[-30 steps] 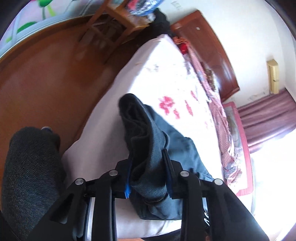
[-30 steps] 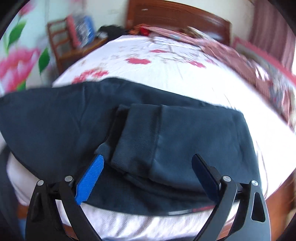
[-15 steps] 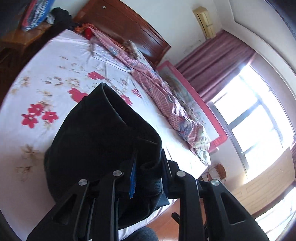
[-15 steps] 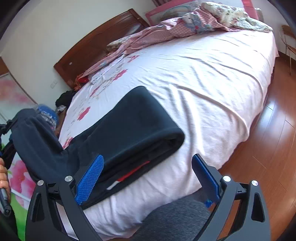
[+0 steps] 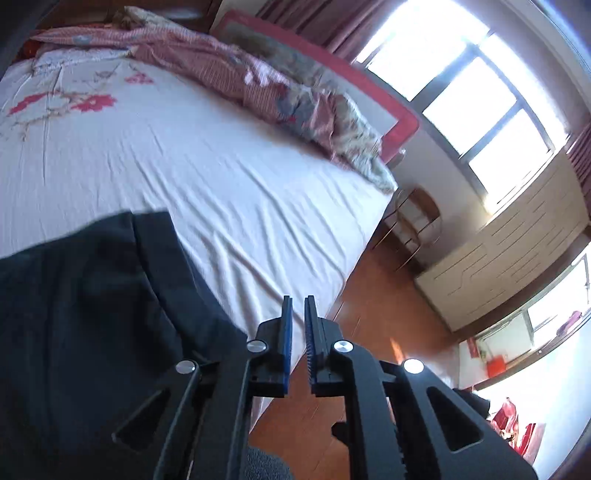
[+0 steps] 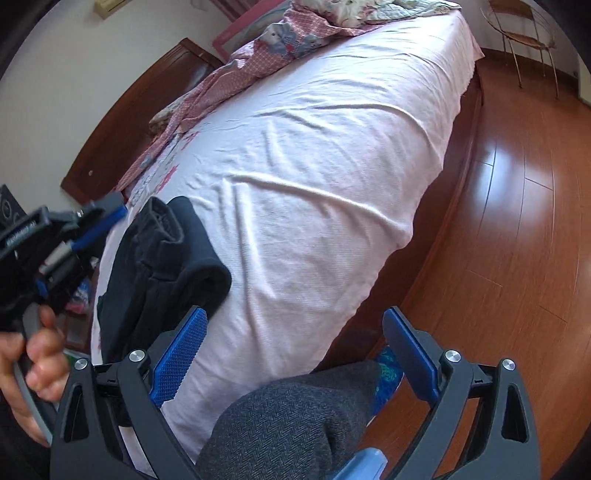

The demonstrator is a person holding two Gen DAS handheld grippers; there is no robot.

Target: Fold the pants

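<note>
Left jaws: my left gripper [image 5: 298, 314] hangs over the bed's near edge; the blue pads [image 5: 287, 334] stand almost together with a thin slit of air between them, nothing gripped; they have just been closing, and no cloth sits in the gap
Right jaws: my right gripper [image 6: 291, 354] is spread wide, released, nothing between the pads; a grey-clad knee [image 6: 295, 417] shows between the fingers, low in the view
Pants: the dark pants [image 6: 162, 273] lie folded in a thick bundle at the near edge of the bed [image 6: 332, 166], toward the headboard end; one rolled fold faces outward; in the left wrist view the same pants [image 5: 92, 314] fill the lower left, just beside my left fingers, not touching the pads
My left hand: the hand [image 6: 33, 358] wraps the handle of the other gripper, off to the left of the pants
Bed: white sheet, wrinkled, red flowers near the headboard [image 6: 122, 122]; a pink patterned quilt [image 5: 229, 70] is bunched along the far edge
Floor: glossy wood floor [image 6: 517, 184] runs past the foot of the bed; a wire chair [image 6: 524, 33] stands by the far corner
</note>
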